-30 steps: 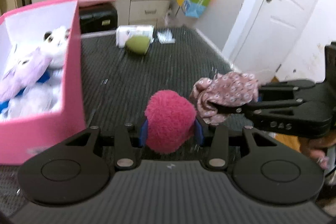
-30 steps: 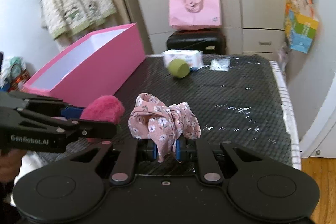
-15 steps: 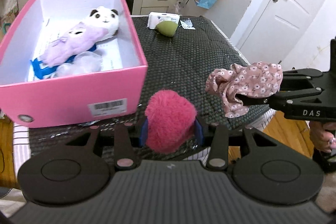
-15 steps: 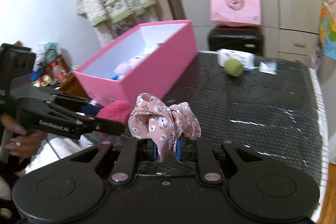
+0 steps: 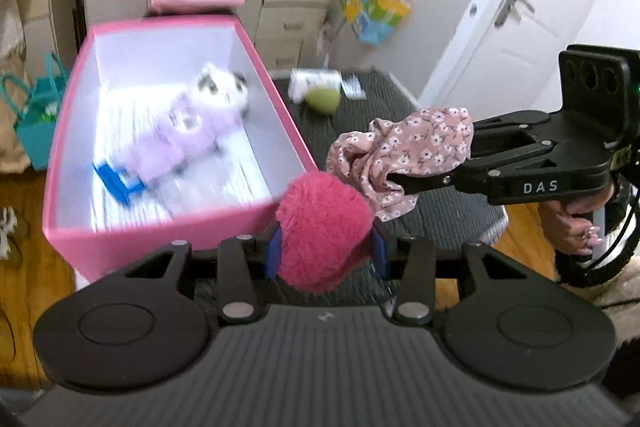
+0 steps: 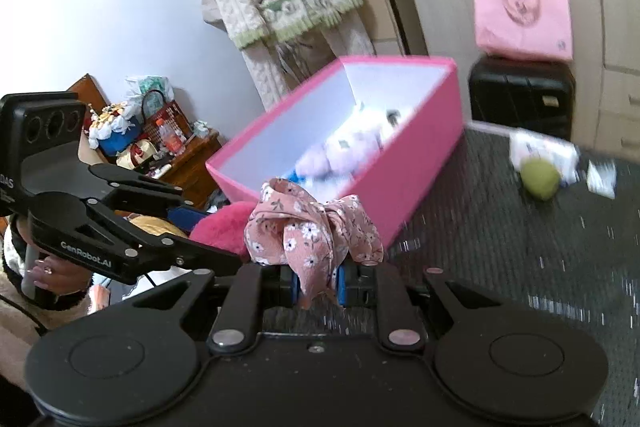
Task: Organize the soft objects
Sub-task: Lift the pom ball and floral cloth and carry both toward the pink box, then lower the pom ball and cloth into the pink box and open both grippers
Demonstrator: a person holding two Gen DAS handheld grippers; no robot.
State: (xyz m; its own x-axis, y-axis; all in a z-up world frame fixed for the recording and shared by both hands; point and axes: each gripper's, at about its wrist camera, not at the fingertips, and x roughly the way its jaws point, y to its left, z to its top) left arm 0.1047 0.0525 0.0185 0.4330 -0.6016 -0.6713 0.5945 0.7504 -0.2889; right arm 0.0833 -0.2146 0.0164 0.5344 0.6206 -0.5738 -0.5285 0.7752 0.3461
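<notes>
On the dark table (image 5: 440, 227), the pink box (image 5: 280, 131) at left already holds plush toys (image 5: 192, 131), while the left gripper (image 5: 324, 247) clamps a pink pom-pom (image 5: 320, 227) and the right gripper (image 6: 316, 283) pinches a floral scrunchie (image 6: 308, 227), both not yet boxed.

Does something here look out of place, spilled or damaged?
Nothing stands out. The left claw holds a pink pompom, the right claw a floral cloth, both near the pink box. Nothing looks spilled or torn.
</notes>
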